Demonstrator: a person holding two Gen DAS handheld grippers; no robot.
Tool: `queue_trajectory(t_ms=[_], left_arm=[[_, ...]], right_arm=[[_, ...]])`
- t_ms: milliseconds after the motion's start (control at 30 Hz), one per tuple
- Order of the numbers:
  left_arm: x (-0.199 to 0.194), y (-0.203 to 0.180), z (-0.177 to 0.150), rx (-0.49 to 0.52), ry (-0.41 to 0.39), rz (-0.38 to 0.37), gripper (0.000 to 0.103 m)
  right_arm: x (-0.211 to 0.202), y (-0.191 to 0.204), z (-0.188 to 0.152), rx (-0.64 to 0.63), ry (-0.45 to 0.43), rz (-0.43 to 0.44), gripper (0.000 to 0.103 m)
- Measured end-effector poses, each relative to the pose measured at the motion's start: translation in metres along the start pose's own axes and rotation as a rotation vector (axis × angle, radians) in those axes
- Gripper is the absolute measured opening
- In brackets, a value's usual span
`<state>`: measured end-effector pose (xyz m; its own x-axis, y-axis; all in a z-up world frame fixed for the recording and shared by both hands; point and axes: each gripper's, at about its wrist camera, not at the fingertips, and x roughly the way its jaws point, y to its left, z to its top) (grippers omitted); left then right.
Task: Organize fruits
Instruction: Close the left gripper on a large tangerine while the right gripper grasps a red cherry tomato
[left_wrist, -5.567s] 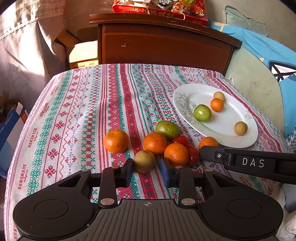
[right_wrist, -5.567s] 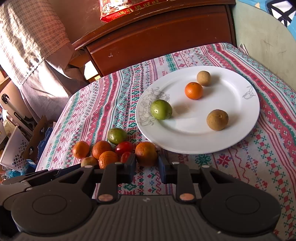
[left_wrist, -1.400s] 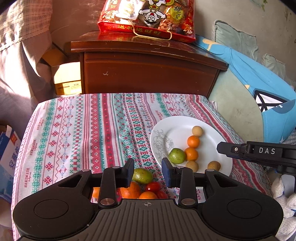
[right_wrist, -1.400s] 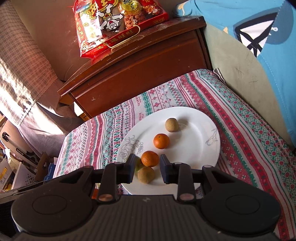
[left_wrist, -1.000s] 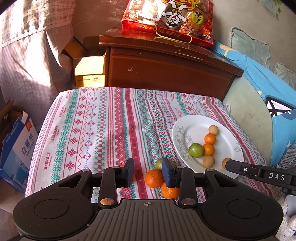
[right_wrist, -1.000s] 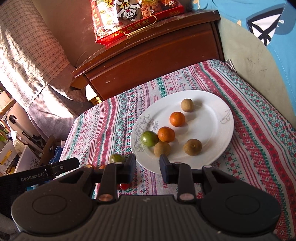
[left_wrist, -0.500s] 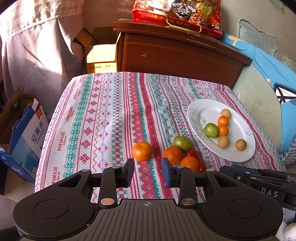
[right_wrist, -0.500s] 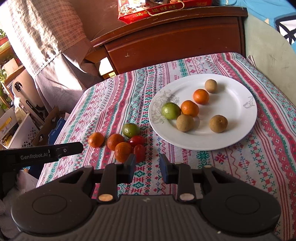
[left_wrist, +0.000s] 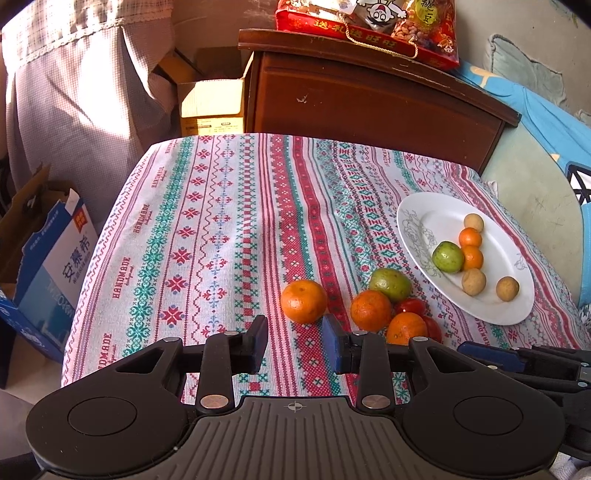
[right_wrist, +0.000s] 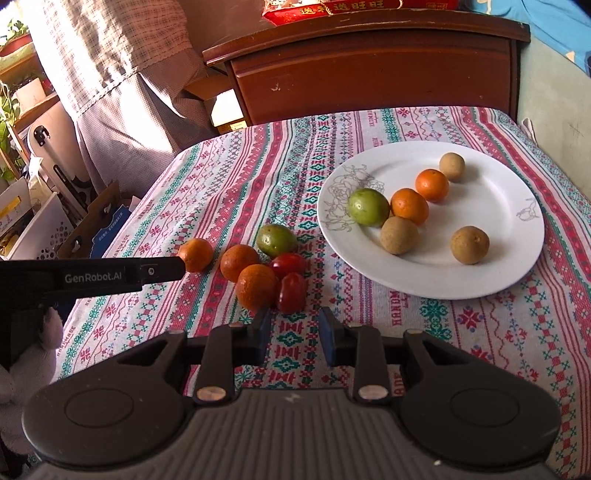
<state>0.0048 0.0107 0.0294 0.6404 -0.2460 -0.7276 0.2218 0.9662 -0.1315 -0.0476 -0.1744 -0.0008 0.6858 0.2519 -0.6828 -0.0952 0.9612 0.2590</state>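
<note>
My left gripper hangs over the near edge of the counter, its fingers a little apart with nothing between them, only the patterned cloth showing in the gap. My right gripper is the same: fingers slightly apart, gripping nothing, cloth below.

Just past my left fingertips lies a lone orange, by itself on the cloth. To its right sits the loose cluster: two more oranges, touching each other, two red tomatoes pressed in beside them, and a green fruit at the far side of the pile. From my right wrist view, that cluster lies just ahead and a little left of my fingers, with the nearer tomato closest to them.

Farther on and to the right is the white plate, near the cluster but not touching it. On it rest a green fruit, two small oranges side by side, and three brown round fruits, one of them touching the green one and the nearer orange, another alone toward the near rim, the third at the far end of the row.

Beyond the counter stands a dark wooden cabinet with a red snack package on top.
</note>
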Motion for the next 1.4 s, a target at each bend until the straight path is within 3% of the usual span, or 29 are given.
queue_trajectory(t_ms=[467,1167,1400], left_arm=[[0.018,-0.002,0.000,0.012,-0.015,-0.009,0.032],[0.030,-0.004,0.000,0.026,-0.037,-0.011,0.032],[0.030,-0.004,-0.001,0.026,-0.043,-0.017,0.030]], right_arm=[[0.012,0.013,0.001,-0.075,-0.016,-0.023,0.030],[0.017,0.012,0.005,-0.065,-0.036,-0.038,0.030],[0.016,0.011,0.006,-0.059,-0.036,-0.045,0.022]])
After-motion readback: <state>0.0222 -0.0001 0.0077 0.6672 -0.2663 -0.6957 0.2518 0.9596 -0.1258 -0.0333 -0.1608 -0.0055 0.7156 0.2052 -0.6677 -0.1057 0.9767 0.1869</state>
